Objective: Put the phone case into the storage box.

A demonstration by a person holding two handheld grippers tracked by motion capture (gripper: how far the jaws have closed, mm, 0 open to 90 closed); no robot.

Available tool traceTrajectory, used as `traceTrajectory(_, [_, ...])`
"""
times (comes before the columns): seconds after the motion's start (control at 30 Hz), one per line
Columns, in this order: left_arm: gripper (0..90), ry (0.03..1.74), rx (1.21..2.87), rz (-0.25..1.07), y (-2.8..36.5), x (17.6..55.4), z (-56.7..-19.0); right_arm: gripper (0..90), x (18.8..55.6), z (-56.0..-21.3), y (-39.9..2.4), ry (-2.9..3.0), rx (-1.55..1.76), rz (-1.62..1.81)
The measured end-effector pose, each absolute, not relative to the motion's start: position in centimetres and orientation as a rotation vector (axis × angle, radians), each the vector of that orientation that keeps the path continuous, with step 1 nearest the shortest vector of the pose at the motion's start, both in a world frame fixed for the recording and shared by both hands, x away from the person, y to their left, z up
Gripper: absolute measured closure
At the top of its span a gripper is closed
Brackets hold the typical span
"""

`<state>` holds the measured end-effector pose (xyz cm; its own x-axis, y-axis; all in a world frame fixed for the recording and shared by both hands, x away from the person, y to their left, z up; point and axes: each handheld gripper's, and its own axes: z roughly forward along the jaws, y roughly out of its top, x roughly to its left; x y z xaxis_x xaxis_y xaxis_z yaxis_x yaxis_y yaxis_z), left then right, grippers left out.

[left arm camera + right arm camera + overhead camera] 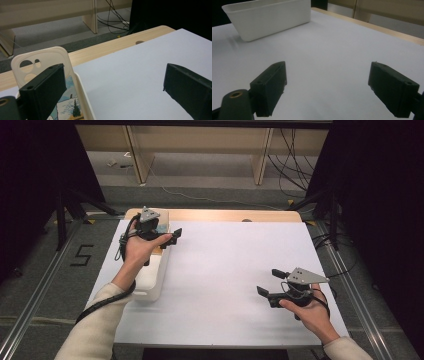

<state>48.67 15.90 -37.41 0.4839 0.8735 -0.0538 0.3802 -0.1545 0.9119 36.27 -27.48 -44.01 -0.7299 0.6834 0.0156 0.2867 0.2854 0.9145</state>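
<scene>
My left gripper [172,237] hovers over the far end of a white bin [150,280] at the table's left edge, jaws open with nothing between them. In the left gripper view, a cream phone case [47,58] with round camera cutouts stands upright in the bin, just behind my left gripper's [115,85] left-hand jaw. Below it lies a case with a blue painted scene and a dark tree [68,106]. My right gripper [267,281] is low over the white sheet [225,270] at the right, open and empty. In the right gripper view, the right gripper [327,82] faces the bin [269,20].
The white sheet covers most of the wooden table [225,215], whose bare strip runs along the far edge. Wooden shelf legs [262,160] and loose cables [295,160] are on the floor beyond. Dark curtains flank both sides.
</scene>
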Motion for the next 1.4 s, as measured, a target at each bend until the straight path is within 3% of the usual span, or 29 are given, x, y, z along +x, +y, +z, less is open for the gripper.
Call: traceTrajectory(1.4, [2.8, 0.872, 1.776, 0.547, 14.5, 43.0, -38.8, 16.0, 36.3, -44.0, -27.5, 2.175, 0.870, 1.433])
